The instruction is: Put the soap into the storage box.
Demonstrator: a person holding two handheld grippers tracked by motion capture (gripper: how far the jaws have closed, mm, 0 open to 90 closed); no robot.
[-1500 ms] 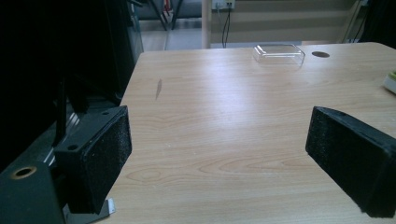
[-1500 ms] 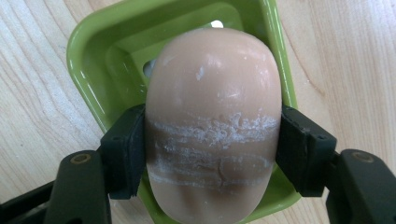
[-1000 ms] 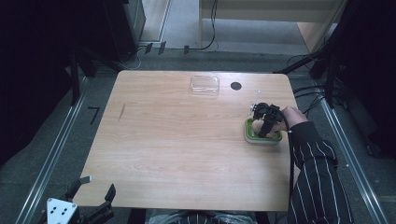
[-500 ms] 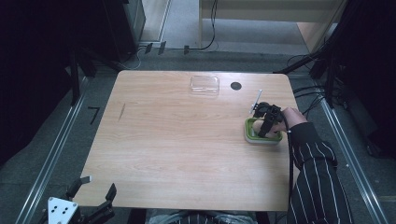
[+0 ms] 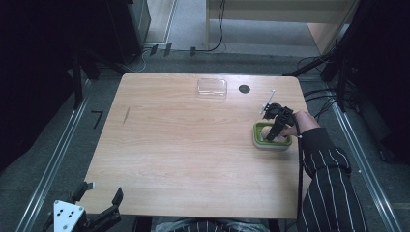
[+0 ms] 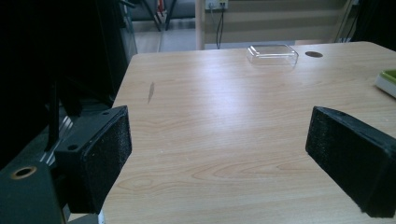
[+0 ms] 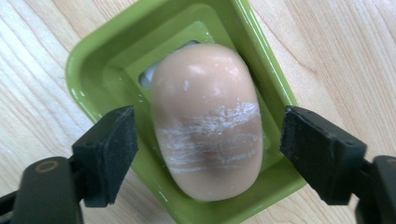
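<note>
While the right gripper (image 7: 208,154) hangs directly over a green soap dish (image 7: 116,60), its two black fingers (image 7: 109,149) stand spread wide, one on each side of the dish, touching nothing. A pale pink bar of soap (image 7: 208,121) lies in the dish, with a whitish scuffed band across its middle. In the high view the same dish (image 5: 271,142) sits near the right edge of the wooden bench (image 5: 193,145), under the right gripper (image 5: 273,131), which a hand (image 5: 300,123) in a striped sleeve (image 5: 329,183) holds from the right side.

The left gripper (image 5: 94,205) is low at the near left corner of the bench, just off its edge. Its own view looks out across the benchtop, and its fingers (image 6: 100,154) are spread far apart with nothing between them.

A clear plastic box (image 5: 212,87), possibly a lid, rests near the far edge of the bench, well apart from the dish. Just to its right is a dark round hole (image 5: 244,89) in the benchtop. A thin pale stick-like object (image 5: 268,100) shows beside the right gripper; what it is cannot be made out.
</note>
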